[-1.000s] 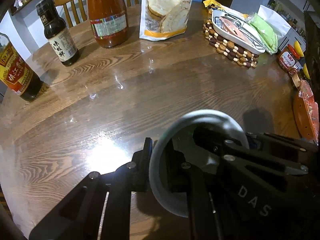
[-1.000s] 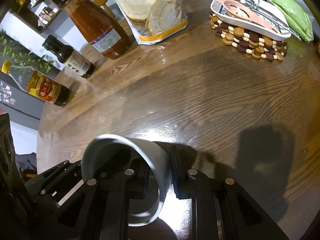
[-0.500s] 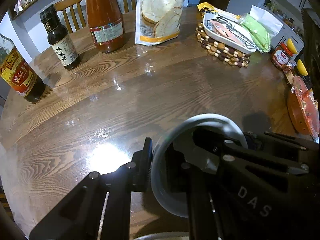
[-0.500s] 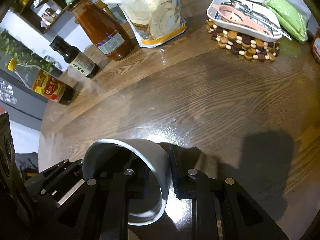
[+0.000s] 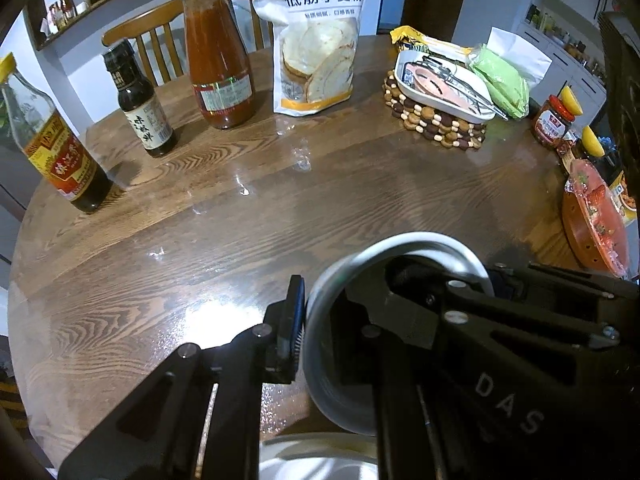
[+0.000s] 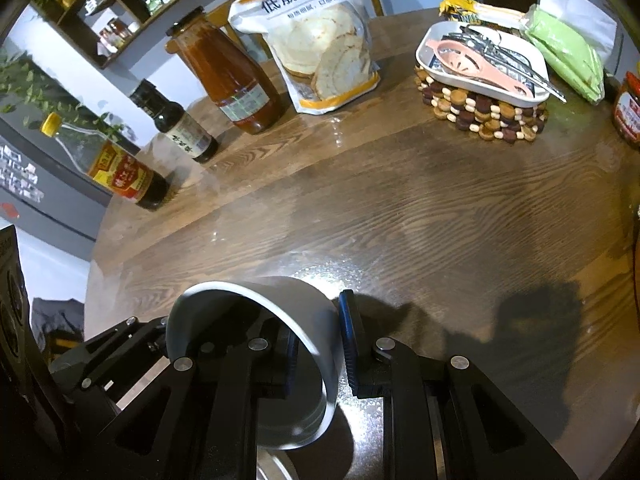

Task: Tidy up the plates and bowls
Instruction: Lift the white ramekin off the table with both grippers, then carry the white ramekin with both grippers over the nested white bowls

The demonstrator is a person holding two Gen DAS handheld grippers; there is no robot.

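Both grippers hold the same grey bowl from opposite sides, tilted on its side above the wooden table. In the left wrist view my left gripper point(image 5: 320, 328) is shut on the left wall of the grey bowl point(image 5: 332, 360), and the other black gripper reaches into it from the right. In the right wrist view my right gripper point(image 6: 320, 332) is shut on the right wall of the grey bowl point(image 6: 296, 304). A pale dish rim point(image 5: 316, 460) shows below at the frame's bottom edge.
At the table's back stand a vinegar bottle point(image 5: 60, 152), a dark sauce bottle point(image 5: 140, 108), a red sauce bottle point(image 5: 218, 60) and a flour bag point(image 5: 316, 40). A white utensil tray point(image 5: 444, 88) sits on a beaded trivet. Jars and an orange packet point(image 5: 596, 220) are on the right.
Both grippers have lifted and drawn back with the bowl, so more of the table and the far items show. A pale dish rim has come into view below.
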